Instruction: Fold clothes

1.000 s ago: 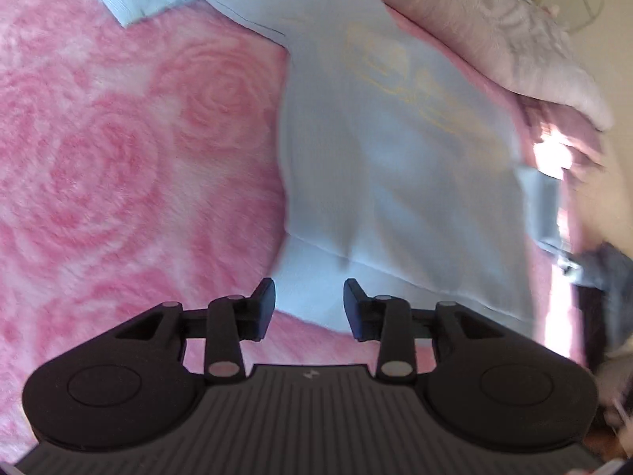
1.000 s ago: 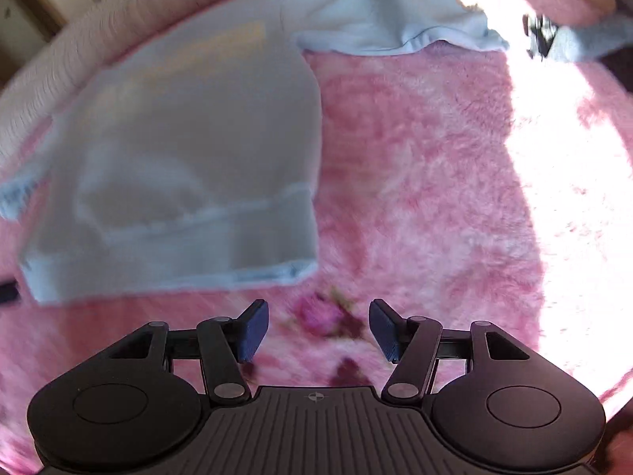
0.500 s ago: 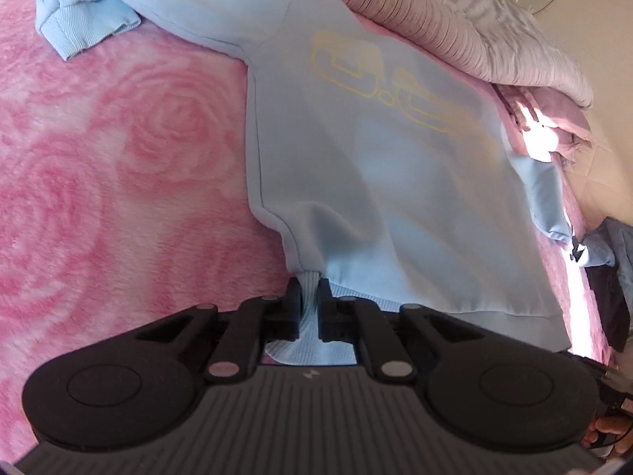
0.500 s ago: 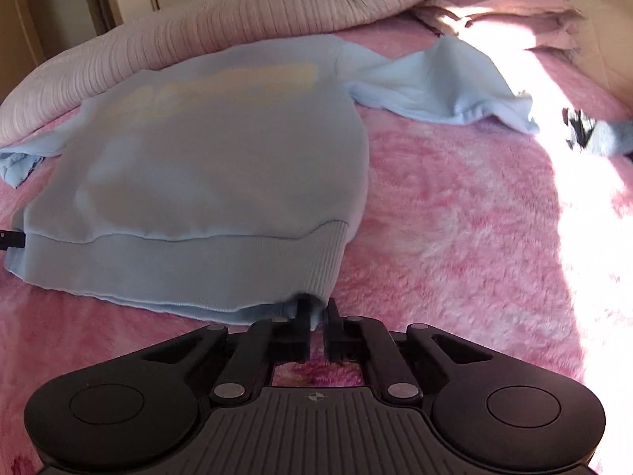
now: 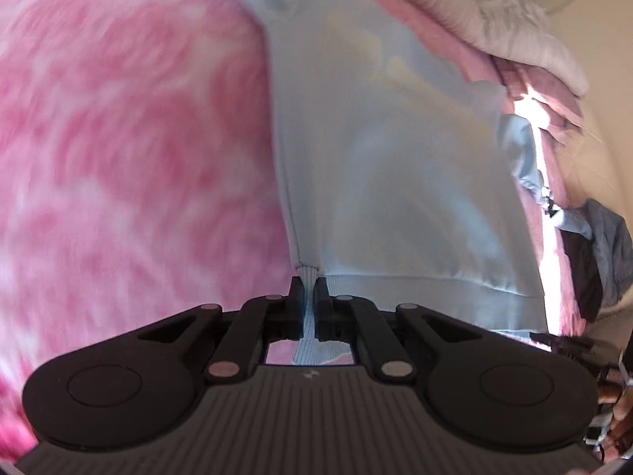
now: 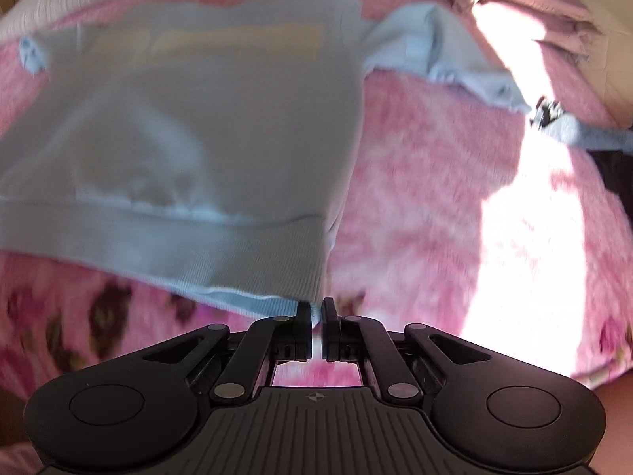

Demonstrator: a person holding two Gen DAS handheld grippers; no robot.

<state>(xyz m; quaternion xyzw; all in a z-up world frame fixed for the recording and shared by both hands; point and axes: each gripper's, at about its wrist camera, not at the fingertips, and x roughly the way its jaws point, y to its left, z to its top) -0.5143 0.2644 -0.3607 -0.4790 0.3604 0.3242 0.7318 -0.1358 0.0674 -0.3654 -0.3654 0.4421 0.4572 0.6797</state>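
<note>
A light blue sweatshirt [image 5: 387,166] with a pale yellow print lies spread on a pink fluffy blanket [image 5: 130,150]. My left gripper [image 5: 308,289] is shut on the ribbed hem at the sweatshirt's left bottom corner. In the right wrist view the same sweatshirt [image 6: 198,130] is lifted a little at its hem, and my right gripper [image 6: 316,308] is shut on the right bottom corner of the ribbed band. One sleeve [image 6: 443,59] trails off to the right. Both views are motion-blurred.
A striped pale quilt [image 5: 494,12] is bunched along the far side of the bed. A grey garment [image 6: 585,134] lies at the right edge in bright sunlight. The pink blanket [image 6: 435,206] extends to the right of the sweatshirt.
Both grippers went from open beside the hem to shut on its two bottom corners. Since half a second ago they have lifted and moved with the hem, blurring the views.
</note>
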